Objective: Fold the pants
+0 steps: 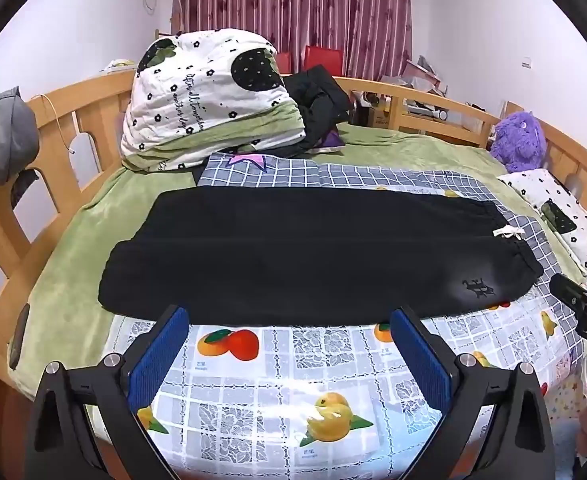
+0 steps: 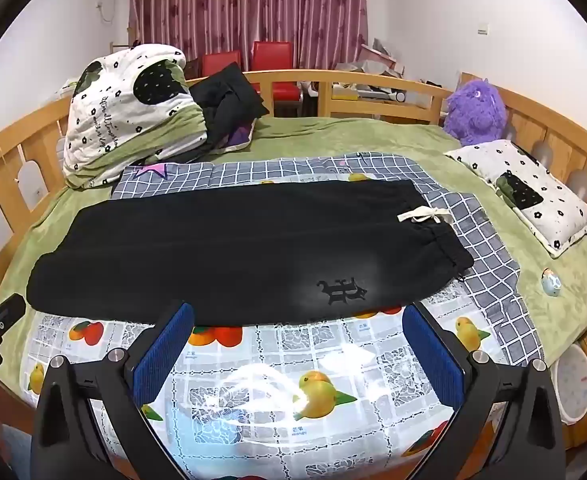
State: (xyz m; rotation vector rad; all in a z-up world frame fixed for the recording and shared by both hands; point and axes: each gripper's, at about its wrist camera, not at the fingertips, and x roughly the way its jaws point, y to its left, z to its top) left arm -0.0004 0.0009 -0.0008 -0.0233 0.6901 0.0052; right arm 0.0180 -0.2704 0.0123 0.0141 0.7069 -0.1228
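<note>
Currently, by label:
Pants: black pants (image 1: 313, 256) lie flat and lengthwise on the bed (image 1: 73, 280), already folded leg over leg, waistband with white drawstring (image 2: 423, 216) at the right end, a small dark emblem (image 2: 343, 290) near that end.
Underlay: a fruit-print plastic sheet (image 1: 277, 384) over a grey checked cloth (image 2: 489, 280) carries the pants.
Left gripper: left gripper (image 1: 289, 358) hovers at the near edge, jaws wide, holding nothing.
Right gripper: right gripper (image 2: 297, 354) hovers beside it, jaws wide, empty.
Surroundings: folded quilt (image 1: 209, 96), purple plush toy (image 2: 475, 110), patterned pillow (image 2: 525, 192) sit well apart from the pants.
</note>
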